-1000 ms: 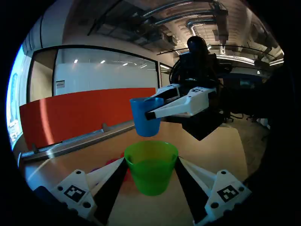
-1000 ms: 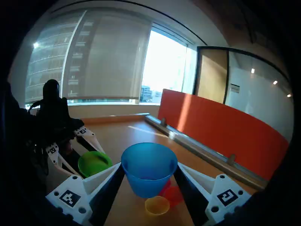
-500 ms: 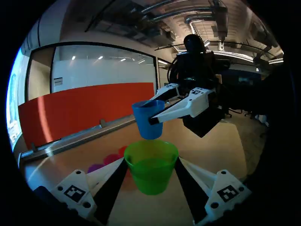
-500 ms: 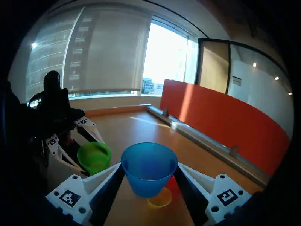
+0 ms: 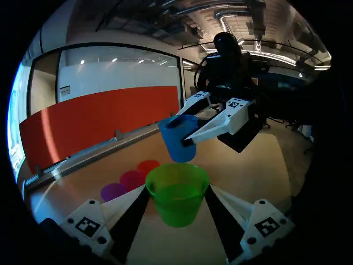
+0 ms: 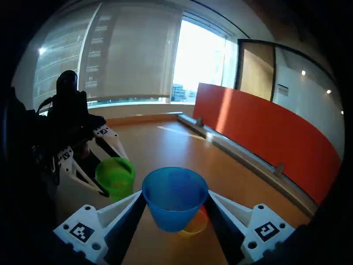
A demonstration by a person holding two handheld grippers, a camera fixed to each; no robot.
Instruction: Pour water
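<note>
1. Wooden bench (image 5: 251, 168), with an orange partition (image 5: 88, 119) behind it.
2. Left gripper (image 5: 176, 189) is clamped on the green cup (image 5: 177, 201), which is upright and held above the bench.
3. Right gripper (image 6: 175, 194) is clamped on the blue cup (image 6: 174, 205). In the left gripper view the blue cup is tilted, near the green cup and apart from it.
4. Yellow cup (image 6: 197, 224) is mostly hidden behind the blue cup.
5. Water level in either cup: can't tell.

Open-plan office: glass-walled room (image 5: 119, 73), orange partition (image 5: 97, 119), exposed ceiling ducts (image 5: 229, 12), roller-blind windows (image 6: 132, 57), long desk (image 6: 176, 145).
</note>
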